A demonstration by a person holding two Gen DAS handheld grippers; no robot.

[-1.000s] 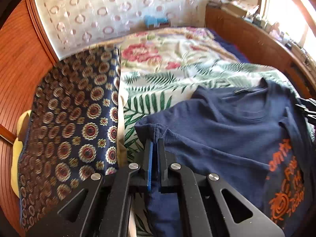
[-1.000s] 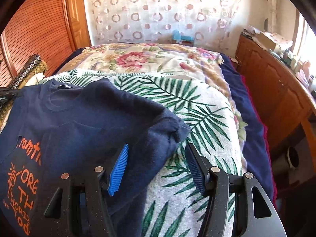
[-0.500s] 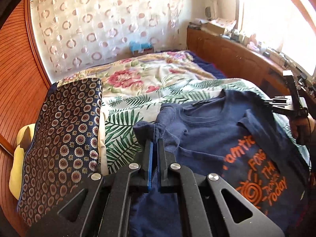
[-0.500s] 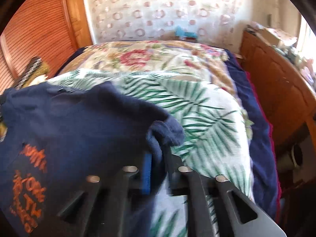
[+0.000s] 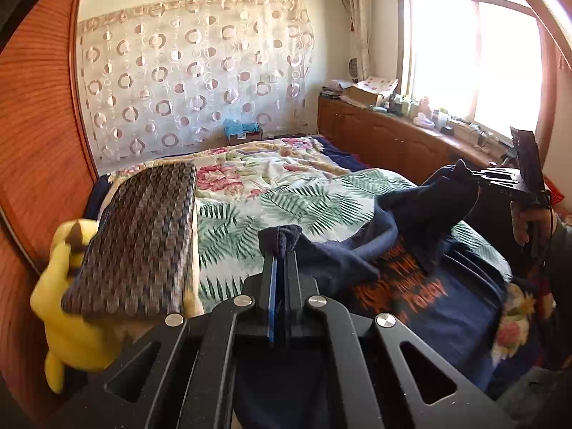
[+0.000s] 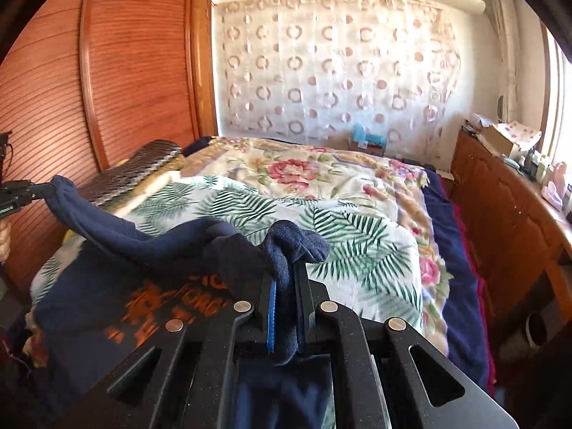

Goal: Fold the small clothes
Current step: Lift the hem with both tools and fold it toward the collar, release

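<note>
both grippers have the shirt (image 5: 447, 307) now: left gripper (image 5: 282, 250) jaws clamped on one bunched sleeve, right gripper (image 6: 287, 264) jaws on the other. top edge hangs between them, rest lies on the bed (image 6: 357, 221) below. no fold made yet, i'd say.

Each camera rides low on its own gripper, looking forward along the fingers and across the bed (image 5: 286, 193) toward the circle-patterned curtain (image 5: 193, 71). The left view sits nearer the wardrobe (image 5: 32, 136) and takes in the window (image 5: 475, 60) on its right edge; the right view sits nearer the cabinets (image 6: 500, 207). Both are close above the navy shirt (image 6: 107, 304), and both share the bedspread, curtain and shirt.
</note>
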